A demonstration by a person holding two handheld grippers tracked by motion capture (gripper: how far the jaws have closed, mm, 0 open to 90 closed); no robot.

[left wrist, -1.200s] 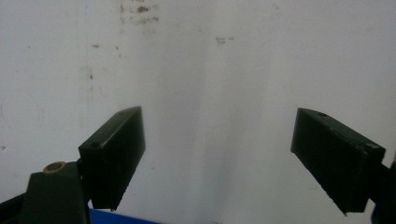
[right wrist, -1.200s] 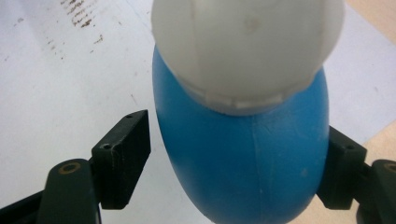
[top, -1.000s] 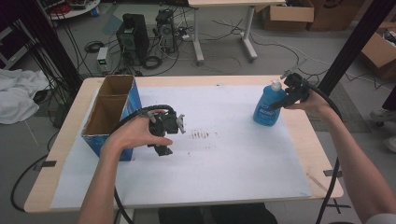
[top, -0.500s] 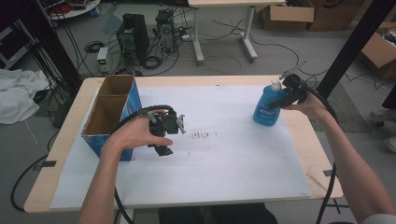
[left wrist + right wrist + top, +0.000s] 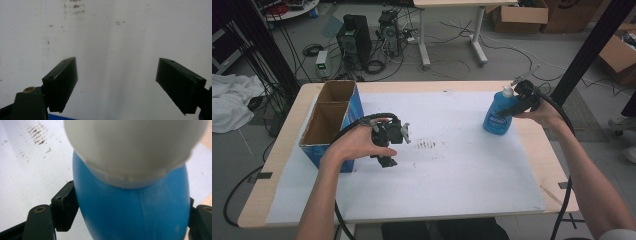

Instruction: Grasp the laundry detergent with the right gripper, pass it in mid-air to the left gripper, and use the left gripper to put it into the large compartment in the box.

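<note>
While closing right tool [image 5: 517, 100] on blue bottle [image 5: 498, 117], squeeze evenly between pads; left tool [image 5: 396, 137] open, idle.

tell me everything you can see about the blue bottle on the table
The blue bottle looks like glossy plastic, rounded in body, with a white cap and a label on its front. It stands upright on the white paper near the table's far right corner. The right gripper has just been closing around it, and its black jaws sit against both sides of the bottle's body.
</note>
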